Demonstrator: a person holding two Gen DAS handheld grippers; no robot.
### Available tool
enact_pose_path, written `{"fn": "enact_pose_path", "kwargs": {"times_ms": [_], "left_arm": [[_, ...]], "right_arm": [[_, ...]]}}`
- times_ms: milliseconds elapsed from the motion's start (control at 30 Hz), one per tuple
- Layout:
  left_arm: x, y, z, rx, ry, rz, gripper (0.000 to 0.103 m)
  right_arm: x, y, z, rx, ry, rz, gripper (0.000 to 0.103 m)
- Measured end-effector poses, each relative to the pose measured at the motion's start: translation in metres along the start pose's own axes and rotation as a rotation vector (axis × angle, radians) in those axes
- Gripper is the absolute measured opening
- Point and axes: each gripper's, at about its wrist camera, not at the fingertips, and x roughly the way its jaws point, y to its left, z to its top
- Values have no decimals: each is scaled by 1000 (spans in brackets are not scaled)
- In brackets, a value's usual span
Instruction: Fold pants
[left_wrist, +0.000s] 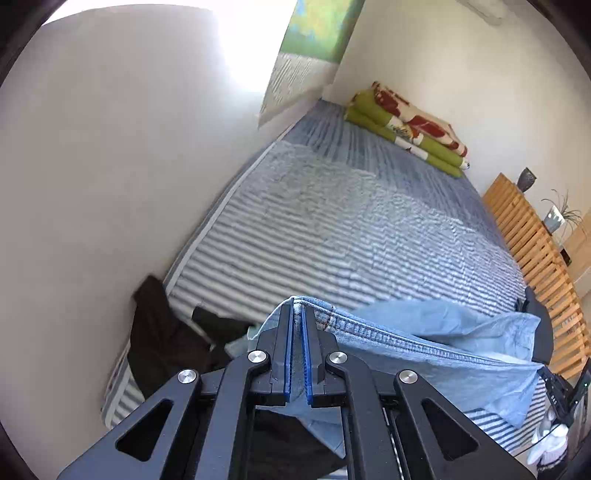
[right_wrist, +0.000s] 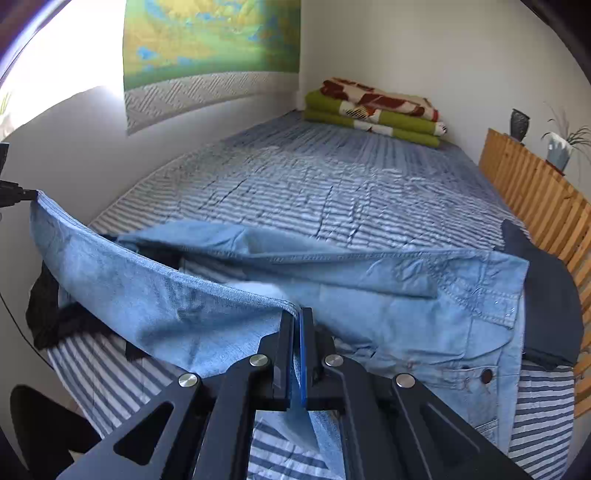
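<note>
Two grippers pinch one pair of light-blue jeans, and each wrist view shows one grip close up.

Left wrist view: the left gripper (left_wrist: 297, 314) is clamped on a stitched edge of the jeans (left_wrist: 424, 343), with denim squeezed between its blue pads at the lower centre of the frame. From there the seam runs tight toward the right edge, where the black tip of the right gripper (left_wrist: 541, 325) meets the cloth. Holding two points of one edge apart this way likely keeps the fabric stretched, so it can be laid over itself in a straight fold. The bed (left_wrist: 332, 221), with its striped cover, fills the middle of the frame. A dark garment (left_wrist: 162, 332) lies crumpled at the lower left by the wall.

Right wrist view: the right gripper (right_wrist: 298, 314) is likewise closed on a fold of denim at the lower centre. The lifted band of cloth arcs away to the left edge, up to the other gripper's tip (right_wrist: 22, 194). The rest of the jeans (right_wrist: 424, 302) lies spread on the bed (right_wrist: 314, 184), with the pocket and rivet toward the lower right. A dark folded cloth (right_wrist: 543, 295) lies touching its right side.

No container holds anything in either view. A vase (right_wrist: 519, 123) and a potted plant (right_wrist: 561, 147) stand at the right.
</note>
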Motion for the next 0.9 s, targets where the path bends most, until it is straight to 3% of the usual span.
{"fn": "enact_pose_path", "kwargs": {"times_ms": [67,133,200,300,400,500,567,633,733,900], "left_arm": [[-25,-14,17,58,-51,-56,4],[-46,-21,16,114,-79,-53,4],[-61,-14,-4,138,-70,-43,4],[-60,11,-59,159,21,7,4],[-38,54,-125,149,152,77,5],[-11,104,-177,46,301,118,6],[-11,122,-196,17,324,125,6],[-21,131,-199,9,311,133,6],[-38,129,-182,-6,243,150,6],[-43,79,-151,61,145,84,6]], "right_arm": [[-19,-4,12,17,-53,-29,2],[-35,-5,16,18,-83,-33,2],[-50,-4,10,19,-88,-9,2],[-63,3,-14,28,-60,64,2],[-50,22,-62,30,57,143,2],[-16,56,-120,-28,228,195,2],[3,78,-150,-89,315,198,2],[10,90,-168,-149,339,173,2],[13,87,-174,-121,412,232,4],[-25,52,-159,15,310,257,24]]}}
